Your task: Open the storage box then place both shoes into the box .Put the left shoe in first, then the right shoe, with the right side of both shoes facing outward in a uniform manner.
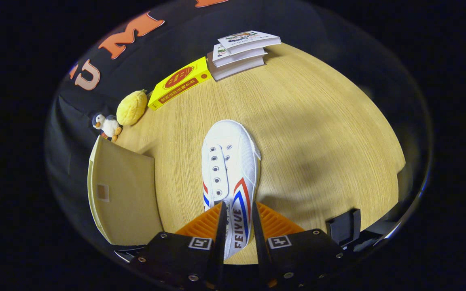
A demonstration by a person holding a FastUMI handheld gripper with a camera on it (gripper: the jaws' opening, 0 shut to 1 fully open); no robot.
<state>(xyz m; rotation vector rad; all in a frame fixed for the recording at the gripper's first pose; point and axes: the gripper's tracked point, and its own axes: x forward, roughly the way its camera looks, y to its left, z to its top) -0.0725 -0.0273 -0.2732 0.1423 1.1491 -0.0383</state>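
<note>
Gripper view: gripper (237, 226) clamped on the white shoe (229, 169) at its heel, toe pointing far over the table (318, 133), open storage box (123, 194) near-left; keep shoe level, swing left, striped side outward.

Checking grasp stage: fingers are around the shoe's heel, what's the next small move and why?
Probably lift it and carry it toward the storage box: the gripper fingers look closed on the heel of the white shoe, with the box just beside them.

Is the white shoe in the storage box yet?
Out. The white canvas shoe is held above the wooden table, heel clamped between the gripper jaws.
</note>
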